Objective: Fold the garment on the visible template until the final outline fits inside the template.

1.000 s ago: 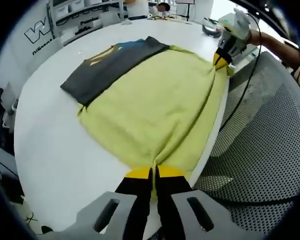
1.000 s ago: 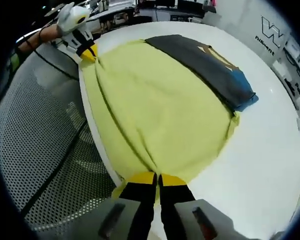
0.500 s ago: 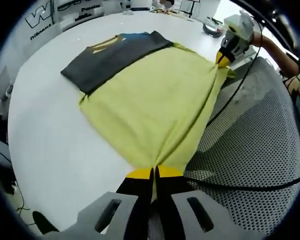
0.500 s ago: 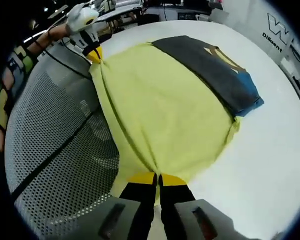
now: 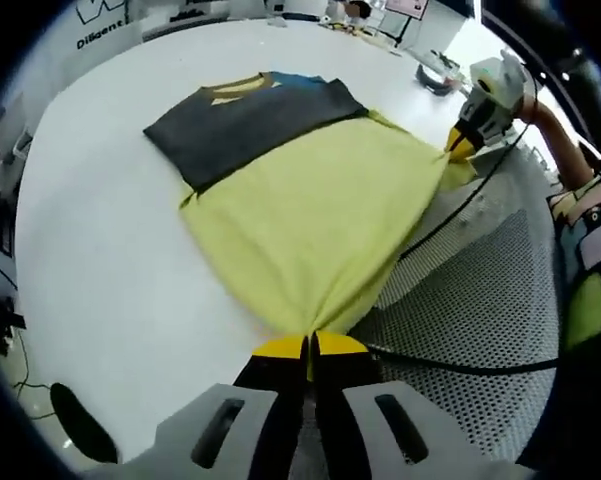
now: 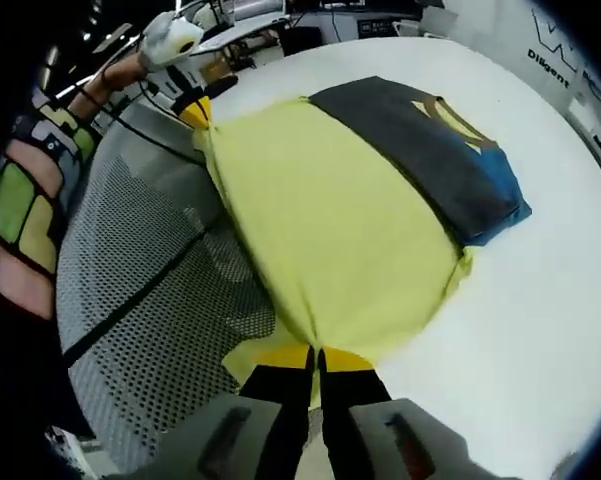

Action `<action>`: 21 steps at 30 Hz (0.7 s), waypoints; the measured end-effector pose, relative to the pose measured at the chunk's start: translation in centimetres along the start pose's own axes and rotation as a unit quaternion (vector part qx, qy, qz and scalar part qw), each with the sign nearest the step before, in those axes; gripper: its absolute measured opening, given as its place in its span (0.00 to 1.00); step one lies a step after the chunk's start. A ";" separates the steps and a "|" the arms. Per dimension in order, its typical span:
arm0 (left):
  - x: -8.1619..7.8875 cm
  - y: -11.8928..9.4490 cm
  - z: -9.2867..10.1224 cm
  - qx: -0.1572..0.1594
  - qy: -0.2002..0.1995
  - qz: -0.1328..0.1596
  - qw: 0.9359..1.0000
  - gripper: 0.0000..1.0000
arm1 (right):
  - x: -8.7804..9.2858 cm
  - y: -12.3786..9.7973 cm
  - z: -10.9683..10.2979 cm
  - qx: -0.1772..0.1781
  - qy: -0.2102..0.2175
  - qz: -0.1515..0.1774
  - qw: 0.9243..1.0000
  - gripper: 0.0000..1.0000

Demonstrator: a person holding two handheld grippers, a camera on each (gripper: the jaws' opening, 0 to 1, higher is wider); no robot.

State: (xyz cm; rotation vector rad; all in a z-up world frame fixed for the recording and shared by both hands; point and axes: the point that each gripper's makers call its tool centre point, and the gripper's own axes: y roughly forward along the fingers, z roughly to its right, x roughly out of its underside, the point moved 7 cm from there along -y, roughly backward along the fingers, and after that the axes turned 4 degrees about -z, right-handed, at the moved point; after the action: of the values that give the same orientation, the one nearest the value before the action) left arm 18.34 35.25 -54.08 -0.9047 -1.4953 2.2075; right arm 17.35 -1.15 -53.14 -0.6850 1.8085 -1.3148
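A yellow-green garment (image 5: 315, 225) lies spread on a round white table (image 5: 100, 250), its near edge stretched taut between both grippers. My left gripper (image 5: 309, 345) is shut on one corner of that edge, lifted past the table's rim. My right gripper (image 6: 315, 352) is shut on the other corner. Each gripper shows in the other's view, the right gripper (image 5: 463, 140) at the far corner and the left gripper (image 6: 195, 110) likewise. A dark grey folded shirt (image 5: 250, 115) with a blue patch lies along the garment's (image 6: 330, 225) far side, also seen as the dark shirt (image 6: 430, 150).
A grey mesh chair (image 5: 470, 330) stands under the lifted edge, with a black cable across it; the same chair (image 6: 150, 330) appears below. A person's sleeve (image 6: 30, 200) is at the left. Benches and lettered walls sit behind the table (image 6: 540, 330).
Both grippers have pulled the garment's near edge back off the table rim, over the mesh chair. The cloth has drawn tighter and narrower between them.
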 end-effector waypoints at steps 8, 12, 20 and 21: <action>-0.2 -1.9 1.4 0.021 -0.016 -0.016 1.000 0.00 | -0.3 -2.1 -0.5 -0.003 -0.006 -0.002 1.000 0.00; -0.3 -2.9 1.7 0.019 -0.025 -0.021 0.999 0.00 | -0.6 -3.0 -0.8 -0.010 -0.005 0.004 1.000 0.00; -2.6 -4.1 0.0 -0.037 -0.019 0.056 0.998 0.00 | -2.2 -4.2 0.6 0.026 0.025 0.050 0.998 0.00; -2.7 -4.1 -0.2 -0.042 -0.020 0.060 0.997 0.00 | -2.4 -4.2 0.8 0.031 0.026 0.053 0.998 0.00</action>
State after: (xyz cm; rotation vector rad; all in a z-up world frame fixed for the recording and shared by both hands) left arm 20.17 35.41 -49.50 -1.0079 -1.6021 2.2735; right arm 19.24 -1.00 -48.63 -0.5174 1.8116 -1.3236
